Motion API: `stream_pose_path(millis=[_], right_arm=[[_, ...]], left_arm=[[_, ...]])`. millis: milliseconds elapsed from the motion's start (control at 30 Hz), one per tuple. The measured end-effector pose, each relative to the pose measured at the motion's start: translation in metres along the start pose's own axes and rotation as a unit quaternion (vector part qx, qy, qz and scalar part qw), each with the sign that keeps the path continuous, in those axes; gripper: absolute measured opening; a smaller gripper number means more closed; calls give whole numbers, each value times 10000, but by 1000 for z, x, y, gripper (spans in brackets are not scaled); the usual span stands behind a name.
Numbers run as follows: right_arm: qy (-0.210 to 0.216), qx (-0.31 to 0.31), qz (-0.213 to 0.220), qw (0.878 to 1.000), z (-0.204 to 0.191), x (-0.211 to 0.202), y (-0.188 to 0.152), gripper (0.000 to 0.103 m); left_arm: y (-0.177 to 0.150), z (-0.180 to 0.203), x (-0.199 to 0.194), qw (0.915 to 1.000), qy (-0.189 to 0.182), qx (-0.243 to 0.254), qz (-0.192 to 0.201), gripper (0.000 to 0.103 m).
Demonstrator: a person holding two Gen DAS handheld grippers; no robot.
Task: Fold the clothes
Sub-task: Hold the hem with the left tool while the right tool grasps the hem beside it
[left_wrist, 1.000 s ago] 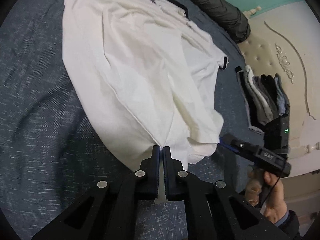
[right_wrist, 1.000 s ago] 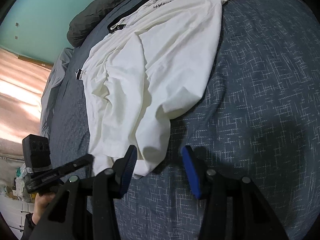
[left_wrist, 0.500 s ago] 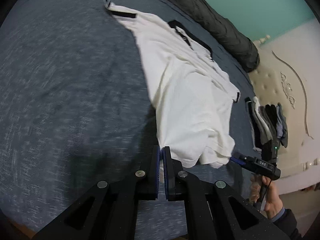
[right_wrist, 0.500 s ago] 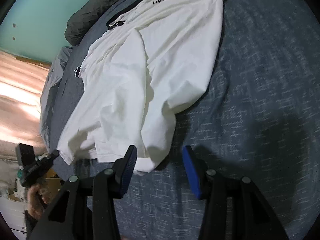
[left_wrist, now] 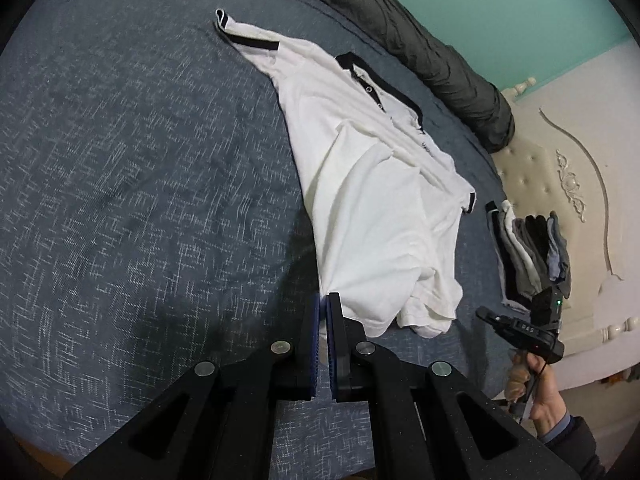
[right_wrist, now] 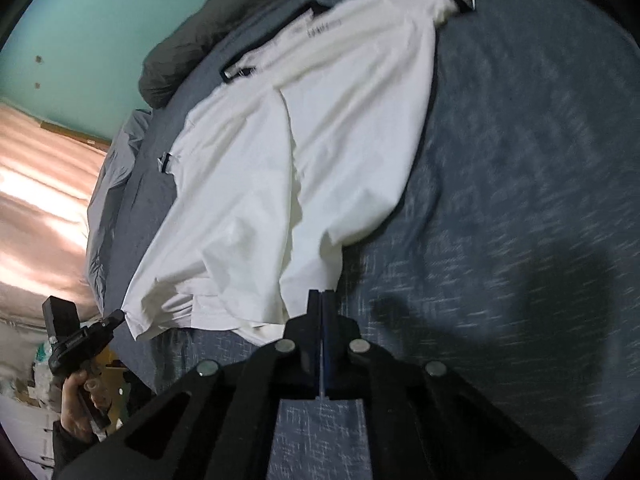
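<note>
A white polo shirt [left_wrist: 372,184] with black collar and sleeve trim is spread front-up on the blue bed [left_wrist: 120,160], partly folded lengthwise, its hem bunched and wrinkled at the near end.

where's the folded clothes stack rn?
Left wrist view, far right: the folded clothes stack lies on the bed's edge beside the cream headboard, right of the white polo shirt.

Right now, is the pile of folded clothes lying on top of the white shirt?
No, the pile sits apart from the shirt, with bare bedspread between them.
</note>
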State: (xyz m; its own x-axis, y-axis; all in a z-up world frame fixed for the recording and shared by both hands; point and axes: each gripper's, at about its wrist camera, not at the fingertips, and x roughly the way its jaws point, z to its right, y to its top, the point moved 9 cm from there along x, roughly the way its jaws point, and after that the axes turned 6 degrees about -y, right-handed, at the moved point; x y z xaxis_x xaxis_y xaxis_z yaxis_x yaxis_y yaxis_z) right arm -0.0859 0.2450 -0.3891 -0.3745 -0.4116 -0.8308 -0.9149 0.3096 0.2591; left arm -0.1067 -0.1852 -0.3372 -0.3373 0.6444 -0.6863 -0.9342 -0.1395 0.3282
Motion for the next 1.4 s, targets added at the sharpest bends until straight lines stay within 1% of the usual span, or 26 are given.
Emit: stream_pose_path(millis=[67,100,133,167,200,233,267,400,467,567,600,633,667,700,800,900,1033,1167,1267,1333,1400], right_arm=[[-3,-70,40,10000,1,-10,4,0],[44,-84,-5,10000,1,-10,5,0],[105,-16,-111,9999,1,-7,4,2],[35,60,-224,9997,4,-2,2,6],[-98,101,-320,9994,6,5,-2,12],[-185,86,-373,9991,6,11,-5,29],[-204,64,-418,9989,4,16,-8,39],[-177,171,-541,9982,1,37,-16,39],[-148,178,-569,9981,-1,46,-17,39],[-81,123,-490,9987,-9,54,-14,39],[6,145,-446,9989,-11,55,-13,38],[80,161,-433,9989,-13,57,-13,28],[51,126,-437,9990,-15,59,-13,9],[23,91,-437,9990,-17,60,-14,3],[5,-35,-345,9994,-18,51,-13,1],[48,-192,-105,9998,-22,26,-4,1],[75,-388,249,9989,-25,-24,11,1],[80,-560,379,9977,-36,-68,21,1],[33,-728,261,9970,-44,-96,20,1],[46,-754,101,9971,-47,-103,15,1],[-85,-790,-134,9967,-46,-101,10,1]], left_arm=[[2,1,-2,10000,0,28,8,3],[2,1,-2,10000,0,27,8,3],[3,2,-2,10000,-1,24,10,3],[3,2,-3,10000,-11,18,24,3],[4,2,-4,10000,-22,11,38,3],[4,2,-5,10000,-30,5,55,3],[5,3,-6,10000,-25,0,86,3],[9,-4,-14,9999,19,-37,161,3],[9,-7,-15,9999,44,-54,157,3],[7,-7,-16,9998,47,-67,155,3],[7,-8,-15,9999,49,-72,145,3],[6,-8,-15,9999,51,-77,138,3],[6,-8,-16,9999,54,-77,142,3],[6,-8,-17,9998,58,-78,146,3],[5,-7,-19,9998,72,-71,160,3],[6,-7,-24,9998,46,-69,190,3],[6,0,-33,9997,5,-20,239,3],[3,15,-48,9996,-54,148,252,3],[-6,15,-44,9997,-15,200,119,3],[-13,12,-39,9998,32,209,-3,3],[-21,8,-33,9997,78,217,-126,3]])
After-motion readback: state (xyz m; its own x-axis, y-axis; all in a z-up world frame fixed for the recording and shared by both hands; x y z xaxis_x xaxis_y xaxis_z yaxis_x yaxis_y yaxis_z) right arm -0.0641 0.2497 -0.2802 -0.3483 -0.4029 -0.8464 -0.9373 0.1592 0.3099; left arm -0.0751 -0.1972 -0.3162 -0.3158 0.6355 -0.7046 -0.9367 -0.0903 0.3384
